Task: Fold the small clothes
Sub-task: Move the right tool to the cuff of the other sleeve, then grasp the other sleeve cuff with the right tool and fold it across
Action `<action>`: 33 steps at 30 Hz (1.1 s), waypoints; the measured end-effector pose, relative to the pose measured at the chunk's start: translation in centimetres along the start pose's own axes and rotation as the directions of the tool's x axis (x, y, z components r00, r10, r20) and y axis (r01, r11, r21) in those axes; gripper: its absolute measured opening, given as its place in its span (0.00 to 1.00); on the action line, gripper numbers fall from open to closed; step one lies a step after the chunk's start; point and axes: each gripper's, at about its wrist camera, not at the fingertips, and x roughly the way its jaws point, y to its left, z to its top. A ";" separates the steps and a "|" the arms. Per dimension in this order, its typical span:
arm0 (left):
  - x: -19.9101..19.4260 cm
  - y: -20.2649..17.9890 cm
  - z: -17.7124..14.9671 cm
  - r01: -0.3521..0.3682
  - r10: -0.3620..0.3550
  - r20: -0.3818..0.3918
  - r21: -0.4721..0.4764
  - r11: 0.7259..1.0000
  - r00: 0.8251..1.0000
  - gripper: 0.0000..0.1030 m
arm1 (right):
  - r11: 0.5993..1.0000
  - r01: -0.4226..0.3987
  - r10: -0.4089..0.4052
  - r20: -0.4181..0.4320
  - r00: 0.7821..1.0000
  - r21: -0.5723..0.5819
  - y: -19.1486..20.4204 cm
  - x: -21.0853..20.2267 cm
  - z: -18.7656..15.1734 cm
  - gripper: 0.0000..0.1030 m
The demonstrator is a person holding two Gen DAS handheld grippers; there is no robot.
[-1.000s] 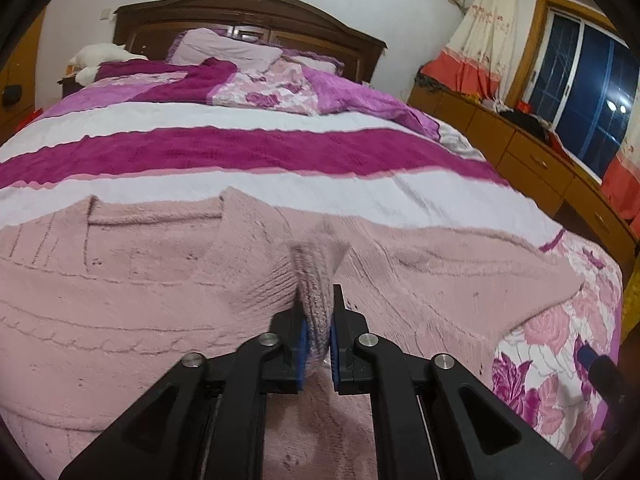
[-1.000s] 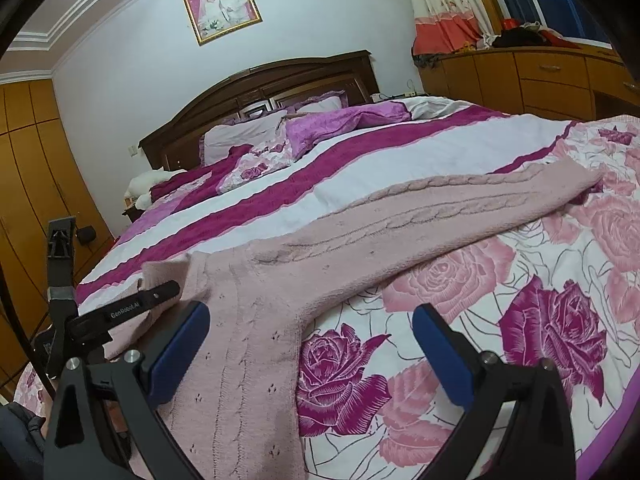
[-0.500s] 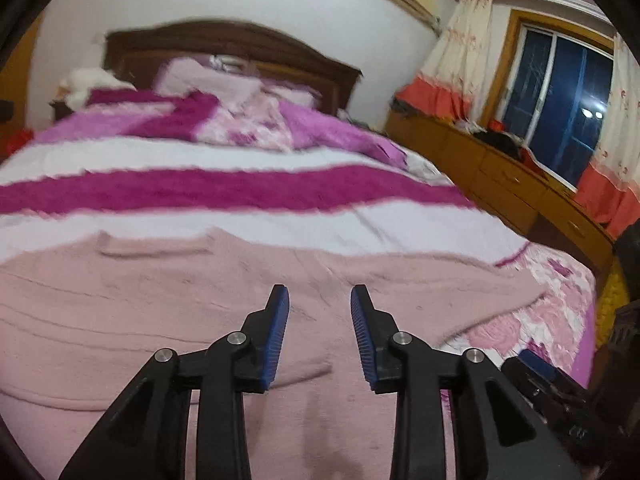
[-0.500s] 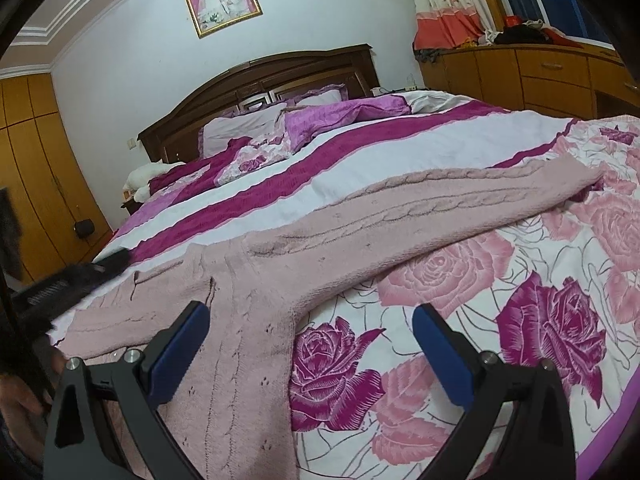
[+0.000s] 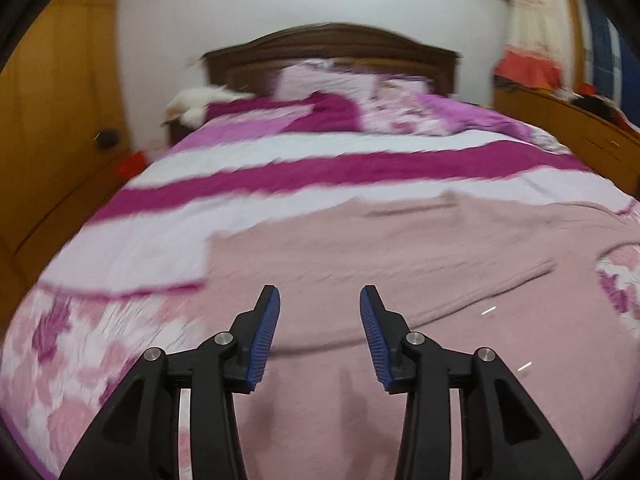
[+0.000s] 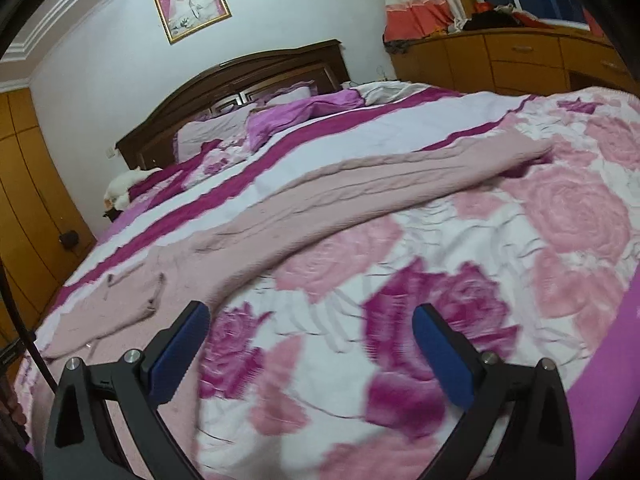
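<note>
A pale pink knitted sweater (image 5: 420,264) lies spread flat on the bed. In the left wrist view my left gripper (image 5: 319,300) is open and empty, held just above the sweater's body. In the right wrist view the sweater (image 6: 360,196) stretches with one long sleeve toward the far right. My right gripper (image 6: 311,316) is wide open and empty, over the rose-patterned bedspread (image 6: 500,280) beside the sweater. Both views are blurred by motion.
The bed has a striped purple and white cover (image 5: 320,160), pillows (image 5: 320,78) and a dark wooden headboard (image 5: 332,44). A wooden wardrobe (image 5: 52,120) stands on the left and a low wooden cabinet (image 6: 500,60) on the right.
My left gripper let go of the pinched sweater fold, opened wider and swung left. My right gripper stayed open and shifted right, over the rose bedspread.
</note>
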 end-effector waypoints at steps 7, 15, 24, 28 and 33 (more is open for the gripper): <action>0.9 4.1 -2.3 0.008 -0.011 -0.018 -0.137 0.991 1.000 0.18 | 0.995 -0.012 0.008 0.049 0.999 0.096 -6.3 -1.1 3.3 1.00; 1.2 3.1 -2.4 -0.015 0.014 -0.024 -0.057 0.998 1.000 0.18 | 0.968 0.090 -0.111 0.078 0.991 0.233 -17.6 2.7 9.7 1.00; 2.8 3.7 -2.9 -0.011 0.003 -0.084 -0.089 0.996 0.996 0.18 | 0.918 0.023 -0.056 0.073 0.996 0.395 -24.1 7.9 11.1 1.00; 2.6 3.6 -2.9 -0.011 0.004 -0.078 -0.085 0.996 0.997 0.18 | 0.892 -0.031 -0.035 0.138 0.990 0.451 -26.0 8.9 11.8 1.00; 2.4 3.6 -3.0 -0.012 0.006 -0.078 -0.082 0.997 0.997 0.18 | 0.886 -0.070 -0.022 0.191 0.981 0.459 -26.6 9.2 11.6 1.00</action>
